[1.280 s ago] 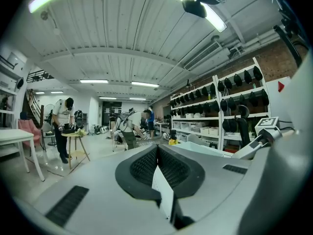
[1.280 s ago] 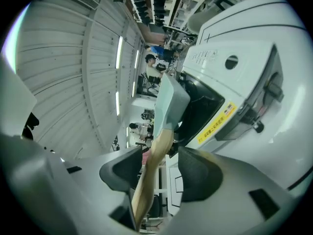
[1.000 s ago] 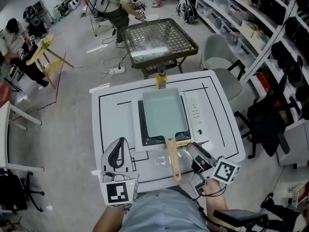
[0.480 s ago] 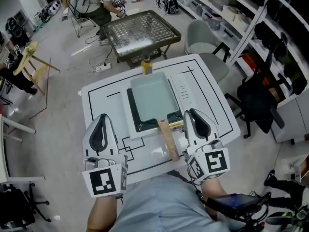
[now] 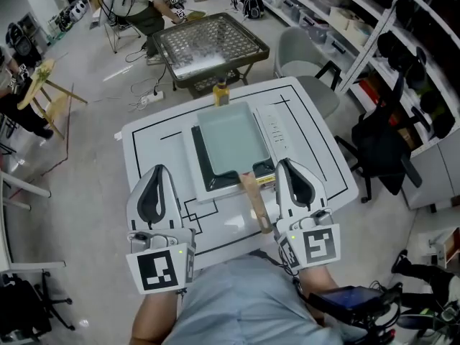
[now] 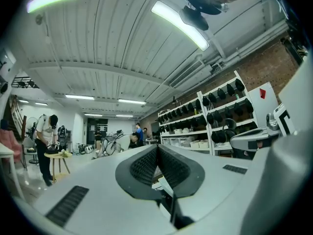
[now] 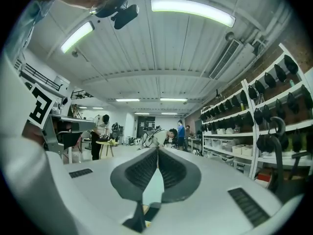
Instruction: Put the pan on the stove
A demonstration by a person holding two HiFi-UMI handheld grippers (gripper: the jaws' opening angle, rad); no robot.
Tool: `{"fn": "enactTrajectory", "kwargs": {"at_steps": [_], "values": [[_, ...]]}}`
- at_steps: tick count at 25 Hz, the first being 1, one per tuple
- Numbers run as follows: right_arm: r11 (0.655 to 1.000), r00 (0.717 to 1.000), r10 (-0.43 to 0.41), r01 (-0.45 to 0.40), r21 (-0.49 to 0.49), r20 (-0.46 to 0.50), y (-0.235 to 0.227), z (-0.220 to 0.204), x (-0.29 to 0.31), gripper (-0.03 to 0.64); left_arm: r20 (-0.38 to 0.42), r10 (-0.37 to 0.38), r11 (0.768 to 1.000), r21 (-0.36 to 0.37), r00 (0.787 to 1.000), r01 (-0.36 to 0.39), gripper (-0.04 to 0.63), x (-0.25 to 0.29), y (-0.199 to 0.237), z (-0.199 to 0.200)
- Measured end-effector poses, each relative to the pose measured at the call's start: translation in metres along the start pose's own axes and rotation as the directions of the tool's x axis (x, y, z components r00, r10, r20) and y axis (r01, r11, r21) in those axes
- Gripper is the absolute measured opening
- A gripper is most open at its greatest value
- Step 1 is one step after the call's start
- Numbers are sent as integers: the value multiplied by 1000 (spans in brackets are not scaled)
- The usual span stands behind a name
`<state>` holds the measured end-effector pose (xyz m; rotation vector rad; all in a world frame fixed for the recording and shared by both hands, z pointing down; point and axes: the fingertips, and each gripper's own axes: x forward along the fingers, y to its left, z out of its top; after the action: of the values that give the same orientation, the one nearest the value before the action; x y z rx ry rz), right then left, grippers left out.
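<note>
Left gripper [image 5: 159, 180]: jaws closed pad to pad with nothing in them, pointing level out over the near left part of the white table [image 5: 144, 146]

Right gripper [image 5: 292, 175]: jaws have just been closing and now meet, with nothing between them. It points level too. Each gripper's marker cube sits at its rear, near the person's body. The two are side by side and well apart, neither holding anything

Pan [image 5: 231, 136]: pale teal and rectangular, sitting flat on the stove [image 5: 202, 165], ahead of both grippers and between their lines. Its wooden handle [image 5: 255, 203] runs back toward the person and lies just left of the right gripper. A narrow gap shows between them in the head view and the handle is not gripped

Stove control strip [image 5: 275, 129]: straight ahead of the right gripper's tips, along the pan's right side

Amber bottle [image 5: 221, 92]: upright just past the pan's far end, at the table's far edge

Further ahead stands a dark mesh-top table [image 5: 208, 45]. A grey chair [image 5: 298, 63] is ahead and right of the right gripper, and storage shelves [image 5: 374, 27] run along further right. Both gripper views show people standing far ahead across the room
</note>
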<state>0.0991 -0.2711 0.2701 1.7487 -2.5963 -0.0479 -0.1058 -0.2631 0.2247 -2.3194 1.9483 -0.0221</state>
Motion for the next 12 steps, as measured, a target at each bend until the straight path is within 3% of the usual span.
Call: {"fn": "enactTrajectory", "kwargs": {"at_steps": [12], "values": [[1000, 999, -8, 8, -5, 42, 3, 10, -3, 49, 2, -26, 1000, -2, 1000, 26, 18, -1, -9, -1]]}}
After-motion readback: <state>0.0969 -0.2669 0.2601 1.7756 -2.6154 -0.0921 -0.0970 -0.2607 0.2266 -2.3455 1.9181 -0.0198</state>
